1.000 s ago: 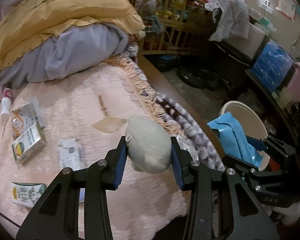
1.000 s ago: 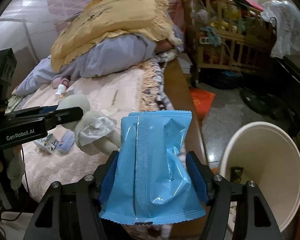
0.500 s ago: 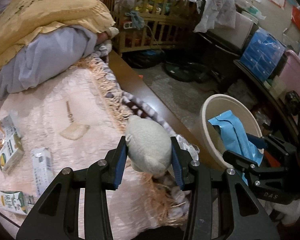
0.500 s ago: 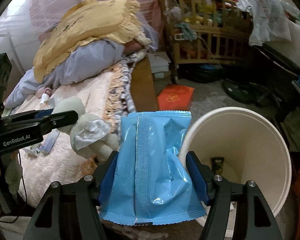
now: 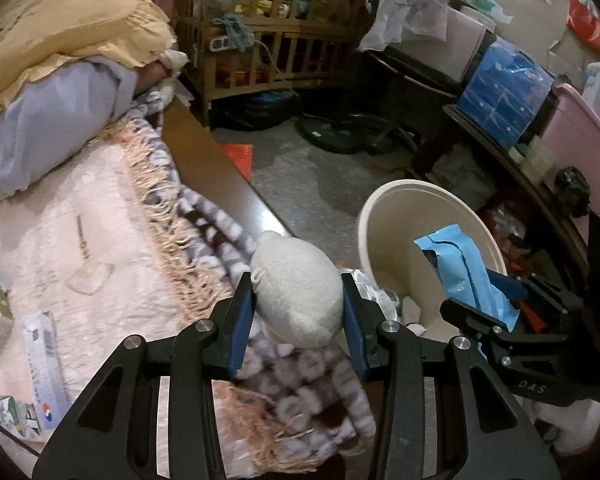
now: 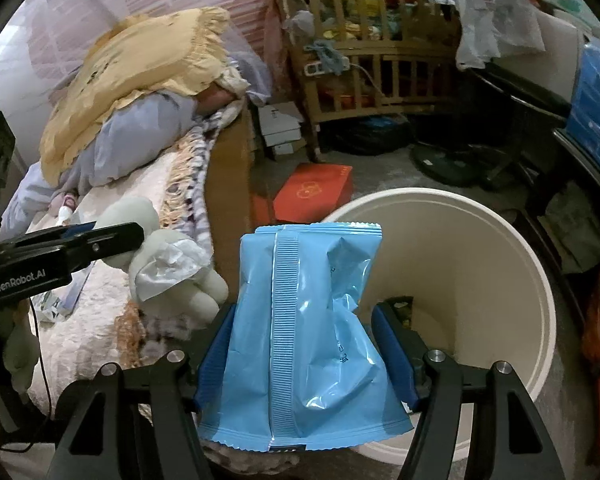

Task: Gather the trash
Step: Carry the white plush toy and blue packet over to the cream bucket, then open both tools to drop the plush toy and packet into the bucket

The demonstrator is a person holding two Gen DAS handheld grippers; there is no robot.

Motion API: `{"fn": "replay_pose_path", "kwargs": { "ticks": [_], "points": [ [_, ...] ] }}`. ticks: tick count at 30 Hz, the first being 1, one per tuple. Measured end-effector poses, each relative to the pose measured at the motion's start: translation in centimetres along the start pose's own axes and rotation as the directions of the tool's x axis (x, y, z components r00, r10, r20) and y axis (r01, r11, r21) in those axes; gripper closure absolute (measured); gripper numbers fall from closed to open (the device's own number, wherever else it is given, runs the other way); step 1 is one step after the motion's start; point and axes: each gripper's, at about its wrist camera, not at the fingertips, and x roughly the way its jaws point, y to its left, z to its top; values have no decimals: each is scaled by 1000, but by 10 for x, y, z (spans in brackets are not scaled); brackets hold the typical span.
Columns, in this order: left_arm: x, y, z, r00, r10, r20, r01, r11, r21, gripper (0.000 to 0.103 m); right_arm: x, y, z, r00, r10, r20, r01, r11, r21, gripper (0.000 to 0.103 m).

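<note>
Cluttered bedroom: bed [image 5: 100, 216], crib [image 5: 268, 36], bin [image 6: 500, 264] on floor.

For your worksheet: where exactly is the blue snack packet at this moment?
The blue snack packet is clamped in the right tongs, held at the near rim of the cream bin beside the bed.

Bin [image 6: 500, 240] mouth open — bed edge [image 5: 228, 176] close beside it.
</note>
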Motion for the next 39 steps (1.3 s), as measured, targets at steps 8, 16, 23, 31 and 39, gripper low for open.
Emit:
{"fn": "replay_pose_path", "kwargs": {
  "ticks": [8, 16, 23, 31, 39],
  "points": [
    [16, -25, 7, 1000, -17, -16, 17, 999, 31, 64, -4, -29, -7, 999, -34, -2, 34, 998, 53, 38],
    [32, -39, 11, 999, -41, -35, 43, 998, 42, 64, -6, -50, -14, 998, -61, -8, 61, 994, 95, 38],
    [47, -51, 15, 997, -62, -53, 64, 997, 43, 64, -3, -63, -18, 997, -79, -22, 81, 989, 121, 38],
    [62, -66, 18, 994, -93, -63, 97, 993, 62, 62, 7, -77, -25, 994, -93, -53, 101, 981, 166, 37],
    [72, -77, 19, 985, -160, -62, 164, 984, 65, 45, 20, -91, -32, 989, -121, -86, 136, 970, 203, 31]
  ]
}}
